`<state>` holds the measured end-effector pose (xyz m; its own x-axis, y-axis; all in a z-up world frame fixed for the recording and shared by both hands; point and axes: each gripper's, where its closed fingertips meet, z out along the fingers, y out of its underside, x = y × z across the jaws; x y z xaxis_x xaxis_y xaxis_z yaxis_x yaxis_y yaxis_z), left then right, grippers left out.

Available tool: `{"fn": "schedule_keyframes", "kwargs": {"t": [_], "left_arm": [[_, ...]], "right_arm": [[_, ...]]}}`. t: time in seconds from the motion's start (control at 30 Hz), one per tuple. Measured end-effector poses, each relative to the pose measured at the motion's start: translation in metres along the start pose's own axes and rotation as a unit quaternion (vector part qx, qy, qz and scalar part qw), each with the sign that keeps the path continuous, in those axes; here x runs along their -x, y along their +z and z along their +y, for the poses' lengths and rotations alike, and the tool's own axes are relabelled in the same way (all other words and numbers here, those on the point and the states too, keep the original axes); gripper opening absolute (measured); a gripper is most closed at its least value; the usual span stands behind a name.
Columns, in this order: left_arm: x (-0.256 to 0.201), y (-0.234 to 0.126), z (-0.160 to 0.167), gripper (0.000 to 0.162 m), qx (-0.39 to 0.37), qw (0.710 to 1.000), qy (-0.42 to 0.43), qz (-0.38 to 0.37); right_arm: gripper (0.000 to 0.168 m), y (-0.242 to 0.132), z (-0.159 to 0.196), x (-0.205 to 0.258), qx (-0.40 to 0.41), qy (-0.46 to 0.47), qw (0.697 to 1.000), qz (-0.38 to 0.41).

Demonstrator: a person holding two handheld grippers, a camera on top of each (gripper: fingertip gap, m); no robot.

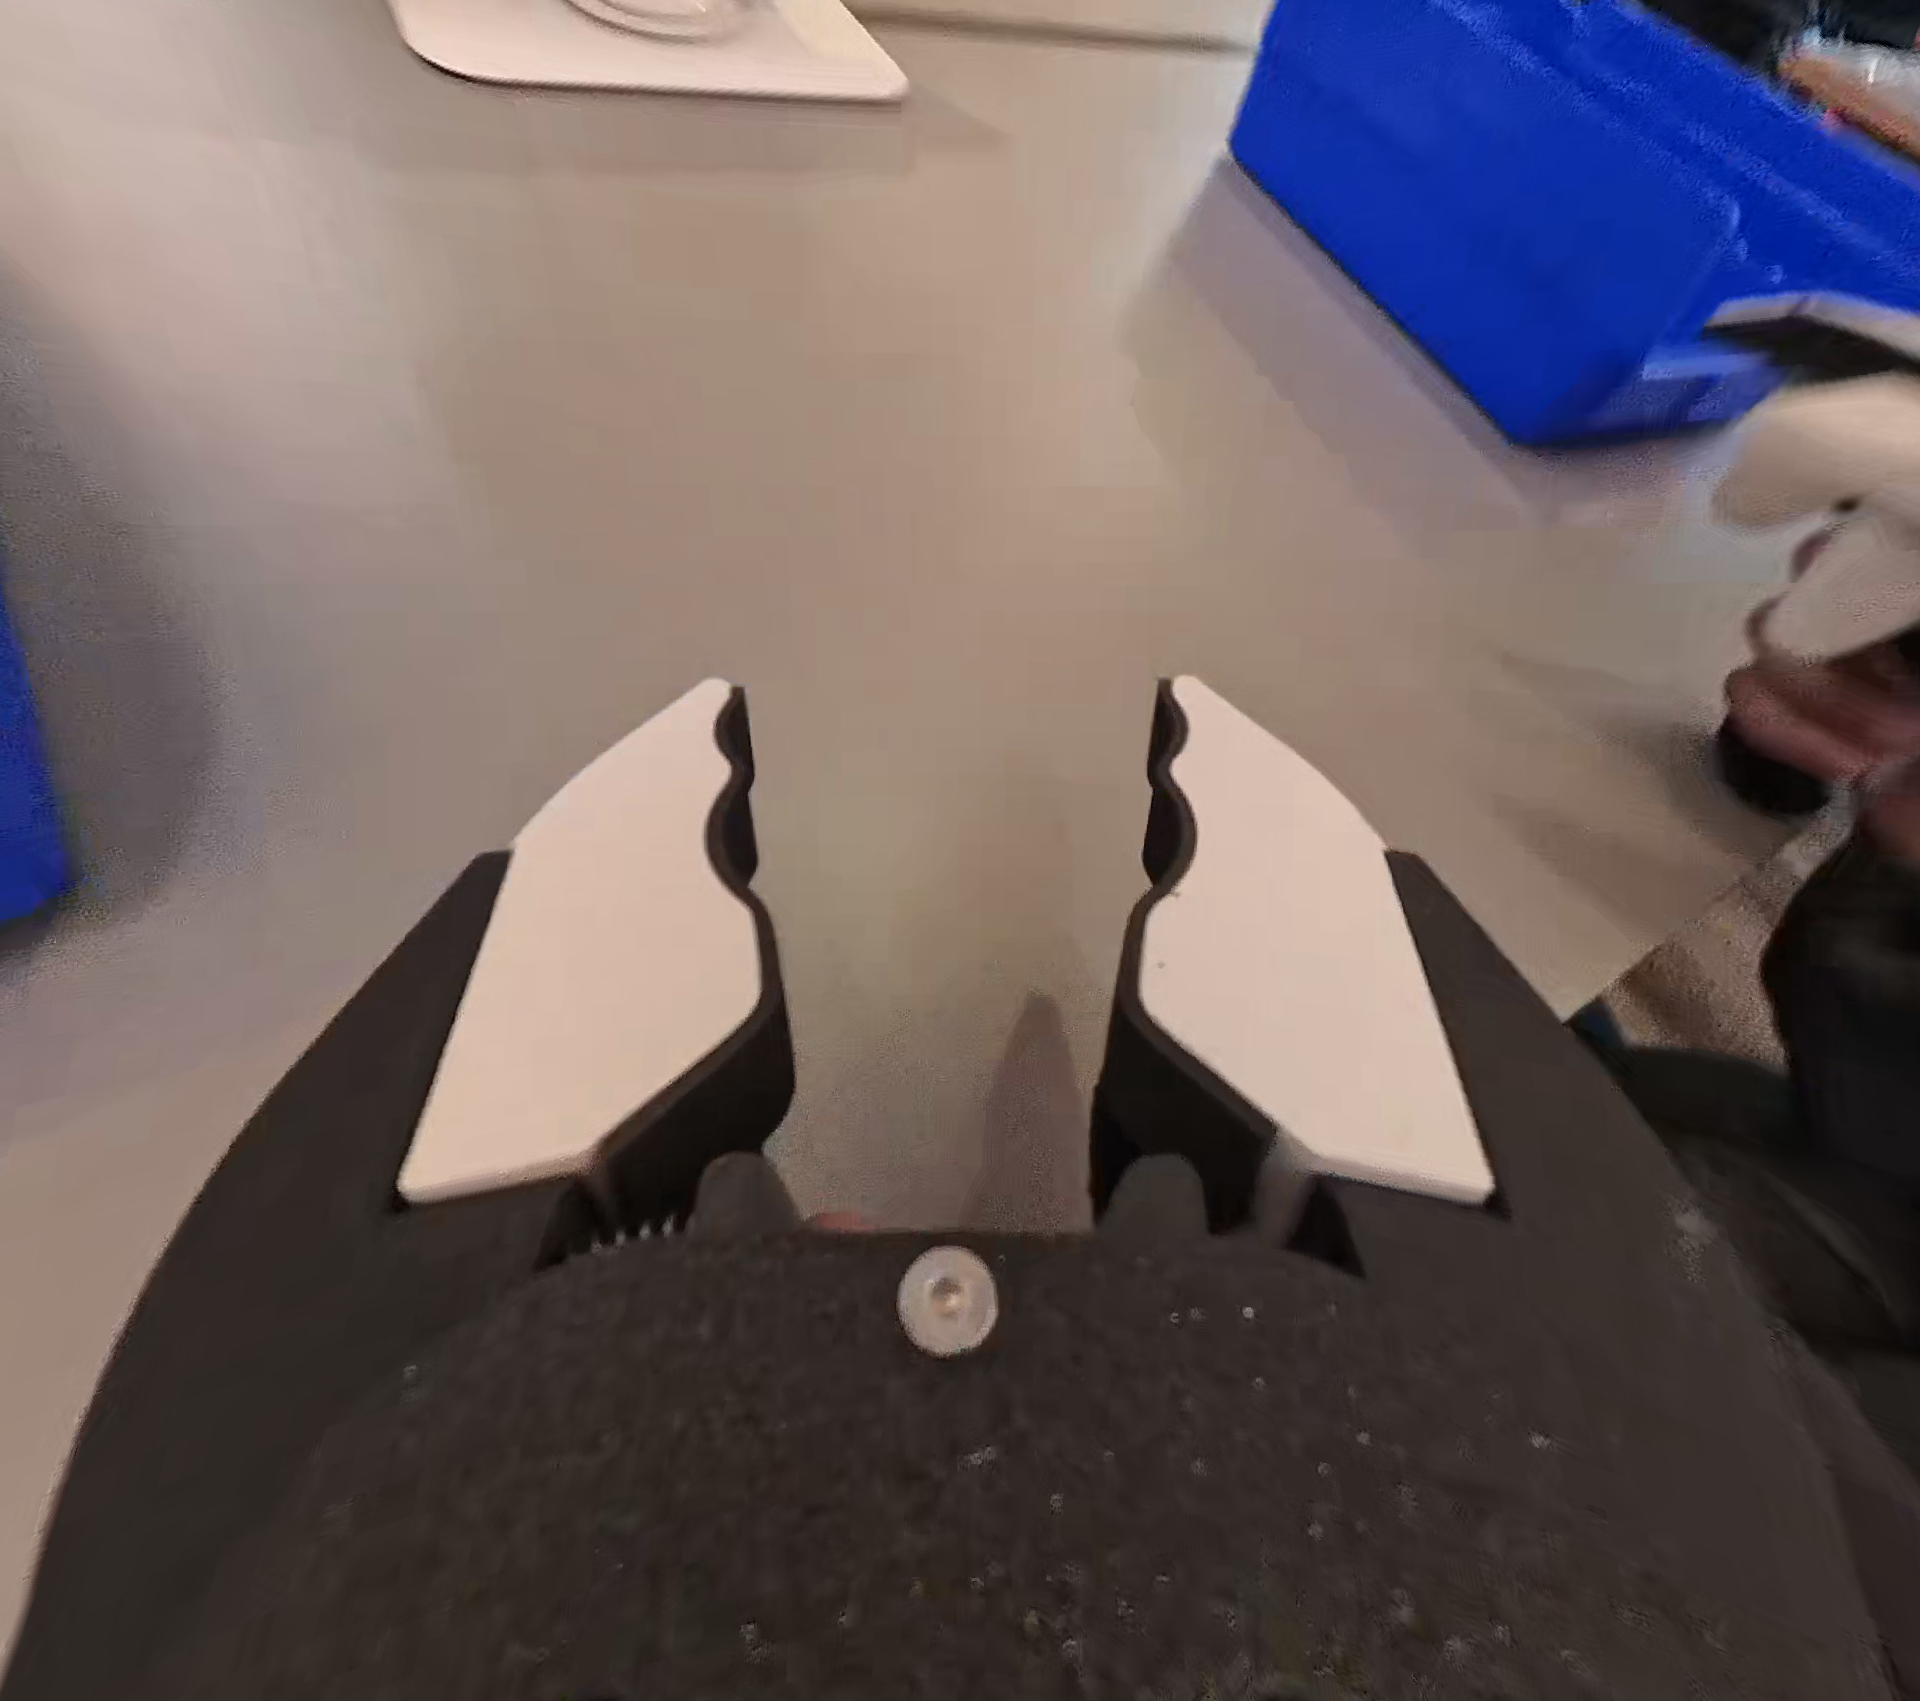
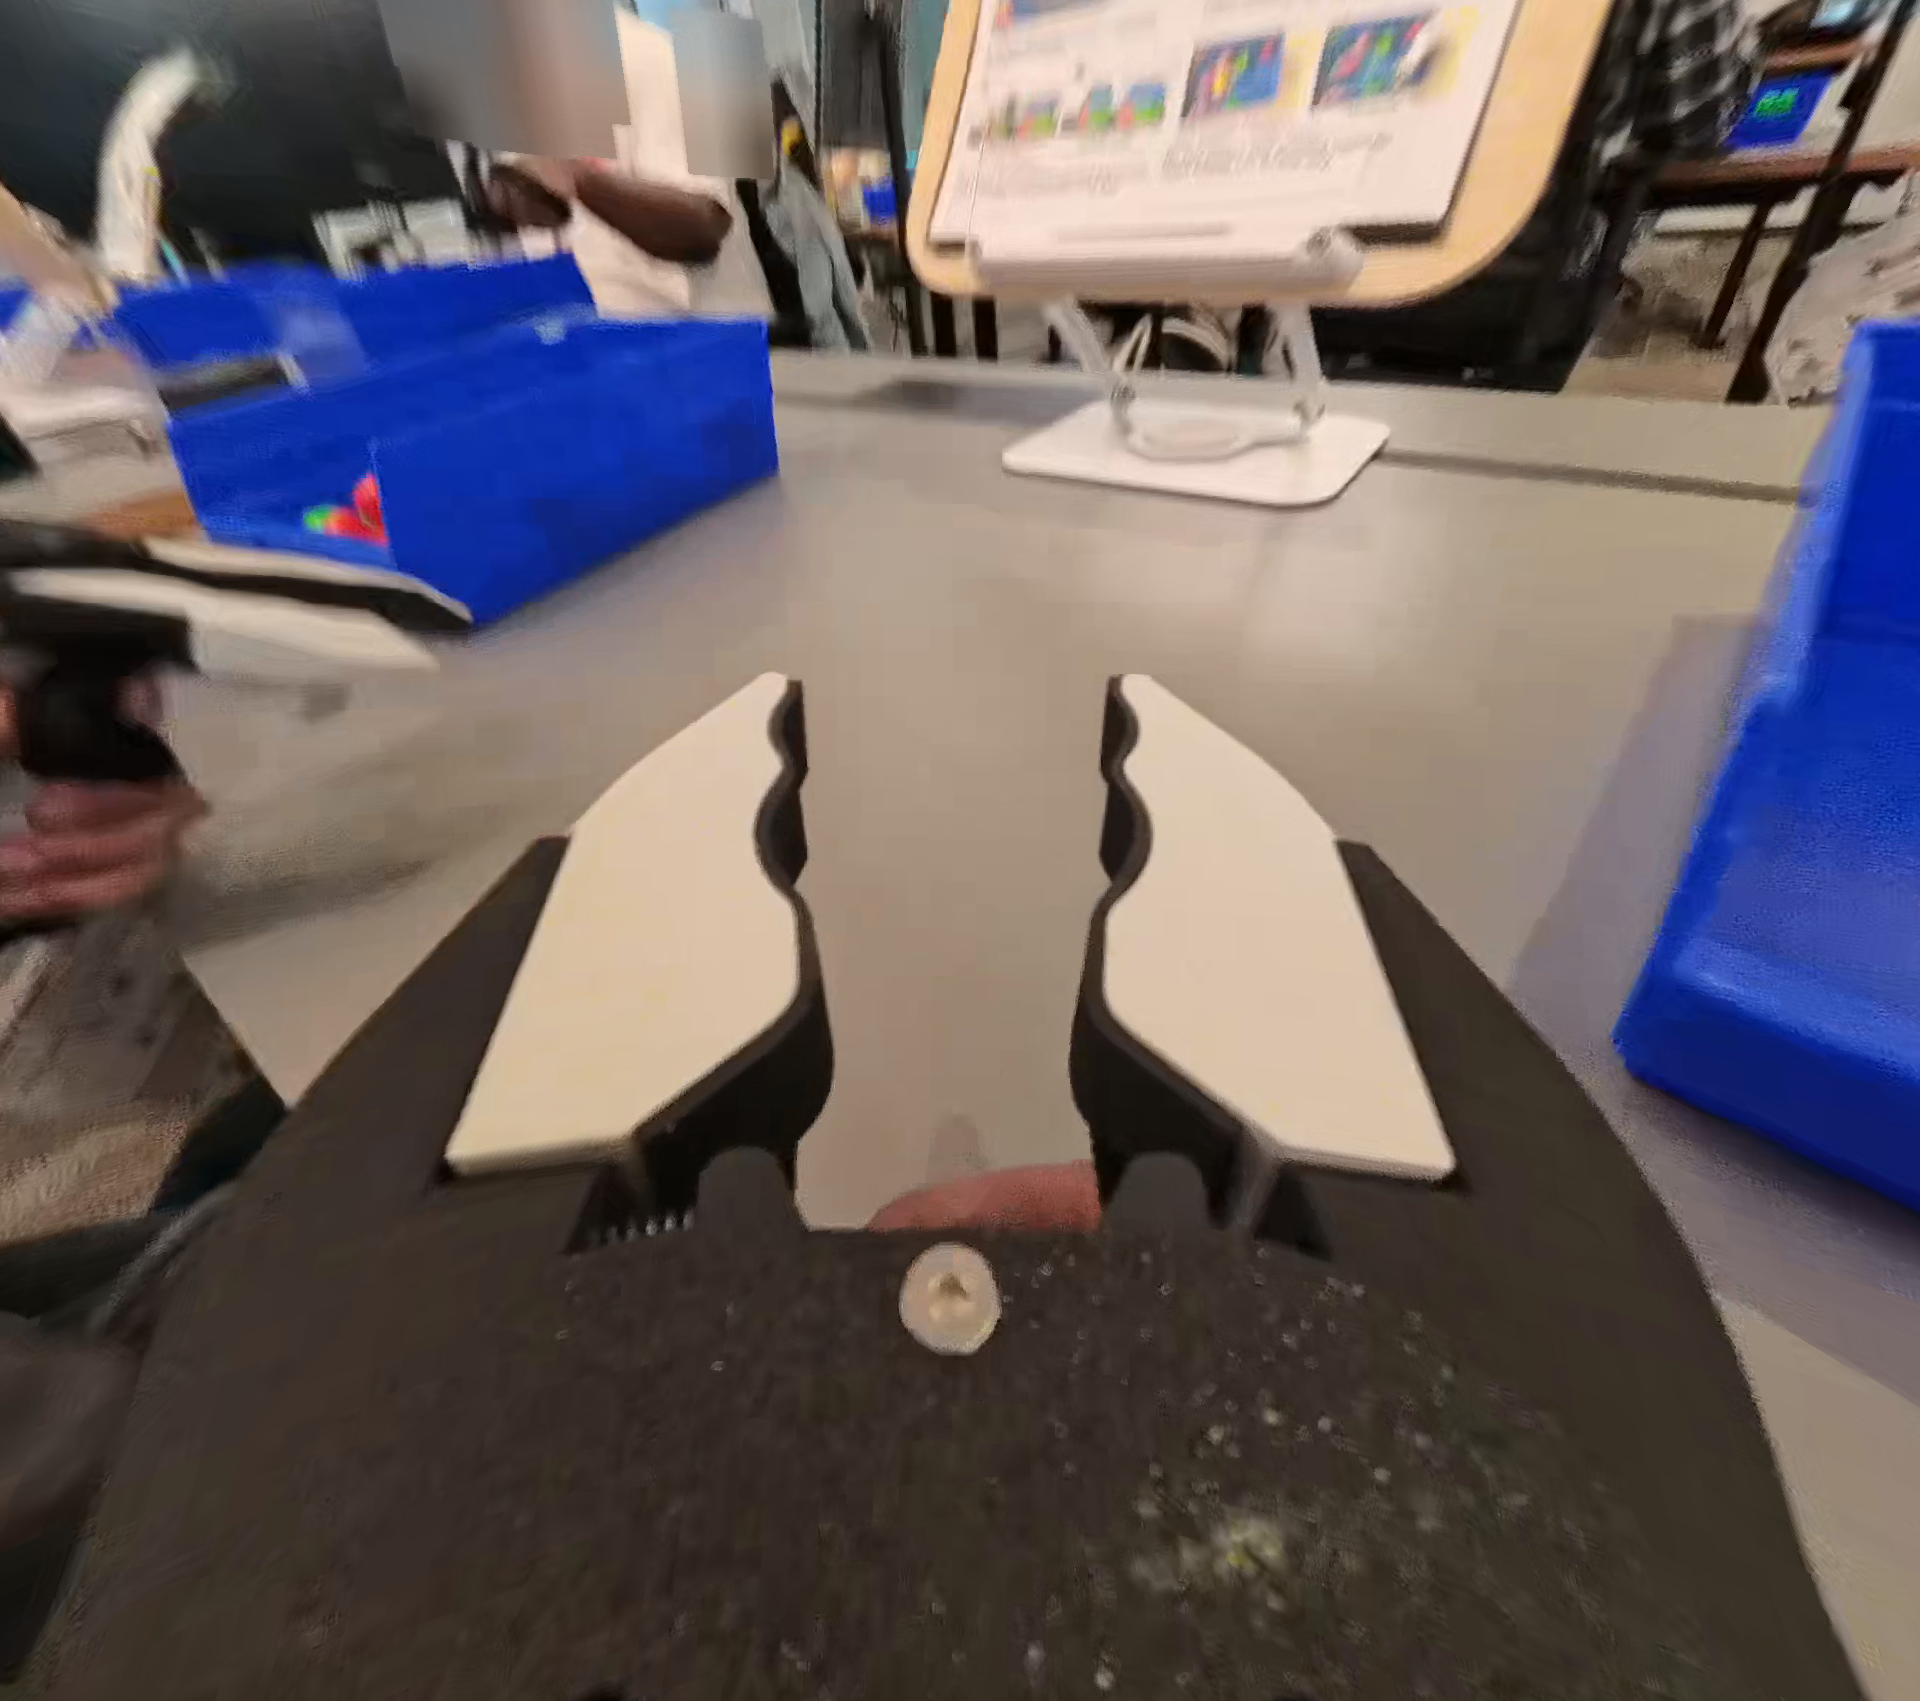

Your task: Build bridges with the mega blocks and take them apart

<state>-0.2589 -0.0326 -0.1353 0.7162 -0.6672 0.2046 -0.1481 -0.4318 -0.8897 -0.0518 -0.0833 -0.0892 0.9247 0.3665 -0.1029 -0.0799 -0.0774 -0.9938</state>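
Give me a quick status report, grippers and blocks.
Left gripper open, empty, over bare grey table. Right gripper open, empty. Blocks in the blue bin on the left, none built. Nothing in the way.

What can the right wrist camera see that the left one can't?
Only the right view shows the picture board on its stand, coloured blocks inside a blue bin, and the left gripper side-on. Only the left view shows its own open left gripper close up, over bare table. Both show the grey table, the stand's white base, blue bins, and empty open grippers, including the right gripper.
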Motion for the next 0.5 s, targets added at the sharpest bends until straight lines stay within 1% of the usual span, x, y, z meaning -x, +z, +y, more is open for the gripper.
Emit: {"fn": "schedule_keyframes", "kwargs": {"t": [0.03,0.07,0.13,0.2,0.27,0.37,0.4,0.47,0.5], "left_arm": [[-0.002,0.003,0.006,0.072,0.006,1.000,0.017,0.000],[-0.002,0.004,0.009,0.071,0.009,1.000,0.024,0.003],[-0.008,-0.001,0.008,0.072,0.001,0.999,0.018,0.032],[-0.003,-0.005,0.010,0.071,0.000,0.999,0.021,0.026],[0.004,-0.006,0.014,0.075,0.008,1.000,0.016,0.023],[0.006,-0.009,0.010,0.075,-0.001,0.999,-0.016,0.049],[0.004,-0.010,0.009,0.077,0.002,0.998,-0.018,0.061],[0.002,-0.019,0.000,0.079,0.000,0.997,-0.003,0.083],[0.007,-0.028,-0.012,0.079,-0.006,0.996,0.017,0.083]], "right_arm": [[0.049,-0.003,-0.003,-0.004,-0.014,0.008,1.000,0.004],[0.050,-0.003,-0.002,-0.007,-0.012,0.014,1.000,0.003],[0.056,0.003,0.006,-0.008,0.018,0.029,0.999,-0.005],[0.057,0.005,0.009,-0.007,0.030,0.038,0.999,-0.012],[0.056,0.004,0.008,-0.007,0.023,0.040,0.999,-0.008],[0.054,0.000,0.006,-0.009,0.013,0.050,0.999,-0.003],[0.054,0.000,0.006,-0.010,0.014,0.059,0.998,-0.003],[0.053,-0.001,0.008,-0.013,0.017,0.081,0.997,-0.004],[0.052,-0.002,0.008,-0.013,0.017,0.093,0.995,-0.007]]}}
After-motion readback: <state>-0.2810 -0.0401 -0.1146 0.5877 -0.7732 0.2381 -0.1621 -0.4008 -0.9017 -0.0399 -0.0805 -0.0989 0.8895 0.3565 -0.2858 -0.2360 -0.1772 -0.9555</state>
